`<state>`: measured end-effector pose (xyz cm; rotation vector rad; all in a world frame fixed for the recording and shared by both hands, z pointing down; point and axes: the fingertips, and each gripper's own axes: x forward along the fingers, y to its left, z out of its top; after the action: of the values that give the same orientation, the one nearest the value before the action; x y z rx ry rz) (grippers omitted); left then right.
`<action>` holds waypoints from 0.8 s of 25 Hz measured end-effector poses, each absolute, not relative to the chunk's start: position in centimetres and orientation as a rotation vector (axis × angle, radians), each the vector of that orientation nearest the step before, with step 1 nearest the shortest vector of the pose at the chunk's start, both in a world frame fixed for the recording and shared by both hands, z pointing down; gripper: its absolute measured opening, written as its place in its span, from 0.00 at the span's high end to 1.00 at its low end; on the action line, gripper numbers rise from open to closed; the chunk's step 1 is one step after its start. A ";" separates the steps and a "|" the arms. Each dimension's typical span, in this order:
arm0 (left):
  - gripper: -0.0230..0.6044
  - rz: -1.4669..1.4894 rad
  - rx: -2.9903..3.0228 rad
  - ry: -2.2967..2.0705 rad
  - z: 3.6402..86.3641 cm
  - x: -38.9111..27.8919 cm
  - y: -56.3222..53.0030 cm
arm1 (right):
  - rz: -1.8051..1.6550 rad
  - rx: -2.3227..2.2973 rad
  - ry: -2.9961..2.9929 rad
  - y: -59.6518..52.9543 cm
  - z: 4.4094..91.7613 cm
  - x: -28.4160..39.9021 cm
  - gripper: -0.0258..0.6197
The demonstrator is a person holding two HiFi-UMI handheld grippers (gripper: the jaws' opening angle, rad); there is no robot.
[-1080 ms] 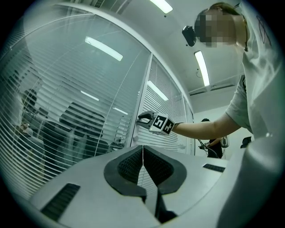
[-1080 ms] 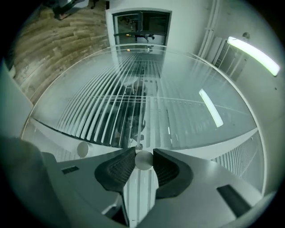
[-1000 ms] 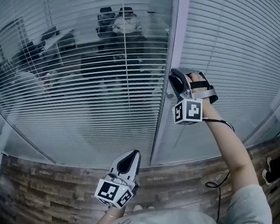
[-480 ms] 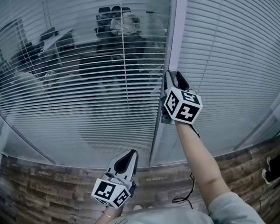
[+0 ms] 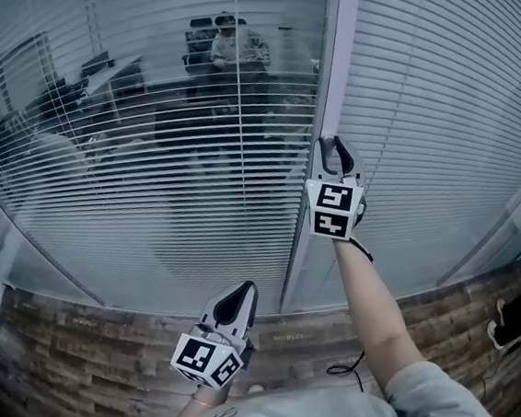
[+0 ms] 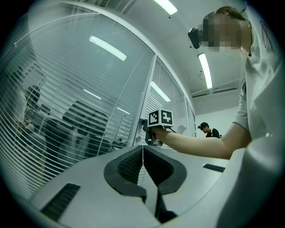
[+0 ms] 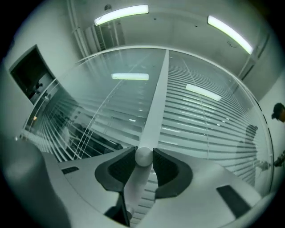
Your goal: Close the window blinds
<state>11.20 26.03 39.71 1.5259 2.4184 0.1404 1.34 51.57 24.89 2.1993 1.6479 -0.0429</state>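
Item, right tongs (image 5: 332, 149): raised to the upright frame post (image 5: 334, 47) between the two panes. The jaws had just closed in a little and pressed from both sides on the round knob (image 7: 144, 156) that stood out from the post.

Item, left tongs (image 5: 243, 293): jaws together with nothing between them, held low before the wood panelling (image 5: 91, 359).

Item, left-pane blinds (image 5: 145, 169): slats tilted open, with the room behind showing through. The right-pane blinds (image 5: 443, 91) looked nearly flat.

Note on handling, as I judged it: I had to keep the pads square on the knob, roll about its own axis without dragging sideways, watch the slat gaps, and regrip when my wrist ran out.
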 end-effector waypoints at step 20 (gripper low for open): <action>0.93 0.145 1.499 2.419 40.7 9.8 26.6 | 0.595 1.627 1.039 51.3 26.6 2.3 0.76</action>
<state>9.75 26.55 40.69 1.4991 2.4187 0.1446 2.29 51.33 26.62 1.6271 1.0394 0.5952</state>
